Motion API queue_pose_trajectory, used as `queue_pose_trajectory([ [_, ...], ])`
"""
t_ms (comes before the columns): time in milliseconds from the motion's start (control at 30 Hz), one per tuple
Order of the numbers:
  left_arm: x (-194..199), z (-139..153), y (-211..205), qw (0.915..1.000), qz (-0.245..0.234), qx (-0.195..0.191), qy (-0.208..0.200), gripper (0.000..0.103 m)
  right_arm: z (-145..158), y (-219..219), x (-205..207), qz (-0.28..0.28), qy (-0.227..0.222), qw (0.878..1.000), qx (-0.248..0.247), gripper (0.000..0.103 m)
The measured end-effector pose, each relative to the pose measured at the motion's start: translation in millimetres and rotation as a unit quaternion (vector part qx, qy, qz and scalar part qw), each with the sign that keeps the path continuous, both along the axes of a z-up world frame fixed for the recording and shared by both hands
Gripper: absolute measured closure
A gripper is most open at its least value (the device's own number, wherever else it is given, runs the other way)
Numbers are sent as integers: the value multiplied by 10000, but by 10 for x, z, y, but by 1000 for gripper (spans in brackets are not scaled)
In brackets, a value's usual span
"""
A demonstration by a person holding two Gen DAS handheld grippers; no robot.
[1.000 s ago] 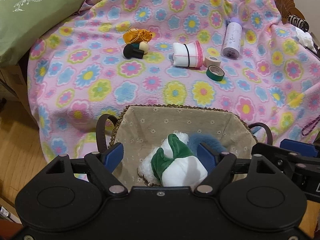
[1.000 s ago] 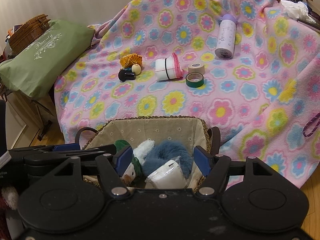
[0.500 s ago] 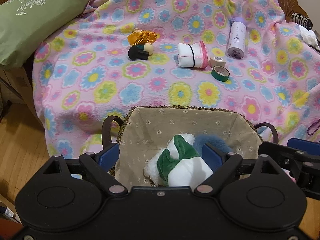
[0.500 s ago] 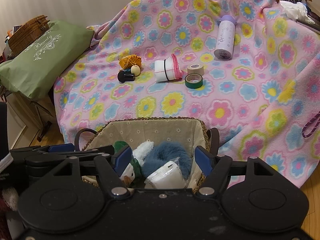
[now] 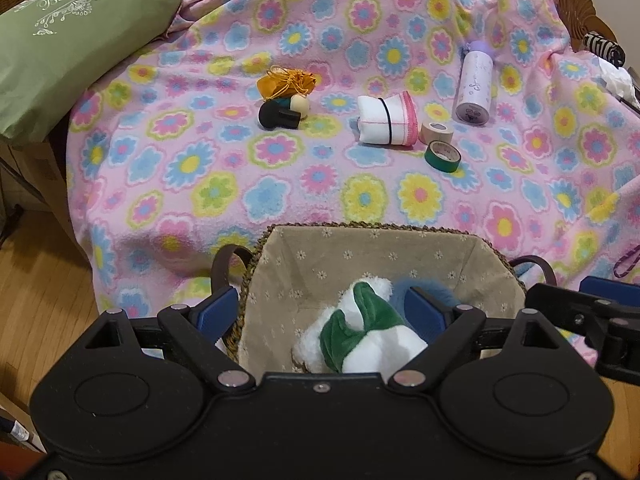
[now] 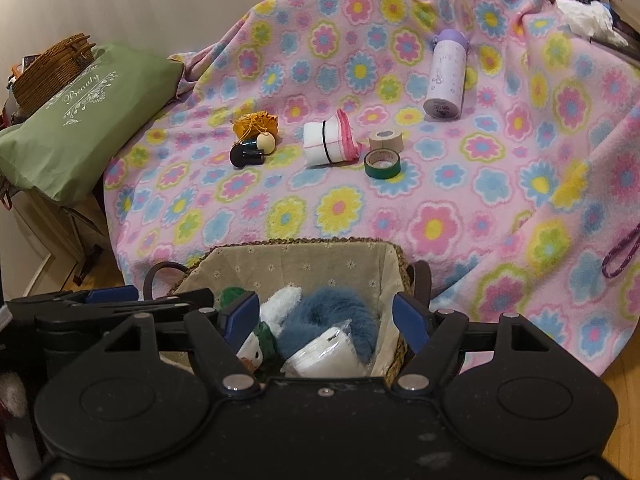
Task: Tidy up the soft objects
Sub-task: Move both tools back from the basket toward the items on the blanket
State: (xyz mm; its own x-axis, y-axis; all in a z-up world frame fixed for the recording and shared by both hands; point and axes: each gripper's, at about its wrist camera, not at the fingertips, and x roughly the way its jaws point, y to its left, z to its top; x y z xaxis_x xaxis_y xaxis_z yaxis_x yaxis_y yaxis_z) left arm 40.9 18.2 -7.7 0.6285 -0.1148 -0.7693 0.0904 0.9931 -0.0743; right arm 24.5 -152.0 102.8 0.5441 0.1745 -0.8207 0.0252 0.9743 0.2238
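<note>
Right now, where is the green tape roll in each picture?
Left wrist view: the green tape roll lies right of centre on the flowery blanket.
Right wrist view: the green tape roll lies near the centre.
Shared landmark: the beige tape roll touching it just behind.

"Beauty" on green pillow (image 5: pixel 60 40)

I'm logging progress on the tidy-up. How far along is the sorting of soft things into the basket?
Done: a white and green plush toy, a blue fluffy item and a white packet lie in the basket. In hand: nothing; the left gripper and right gripper hover open over it, jaws just opened. Left: the rolled white cloth and orange pouch on the blanket.
</note>
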Motion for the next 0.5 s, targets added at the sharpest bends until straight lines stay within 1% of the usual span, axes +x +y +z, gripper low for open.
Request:
queue_pose_trajectory([
  [133, 114, 41, 28, 9999, -70, 127, -27, 16, 61, -52, 119, 30, -116, 9999, 12, 25],
  [200, 201, 76, 61, 9998, -96, 185, -59, 15, 99, -99, 210, 32, -243, 9997, 14, 22],
  [300, 376, 149, 115, 9995, -179, 209, -157, 14, 132, -147, 369, 15, -488, 9986, -182, 20],
  [367, 502, 193, 142, 9989, -161, 304, -319, 14, 124, -190, 495, 4, -621, 9976, -321, 18],
  [400, 575, 212, 157, 9982, -163, 349, -458, 11, 105, -220, 568, 8, -696, 9970, -351, 15],
  [500, 785, 211, 192, 9961, -101, 521, -707, 11, 10, -328, 802, -64, -729, 9965, -414, 14],
])
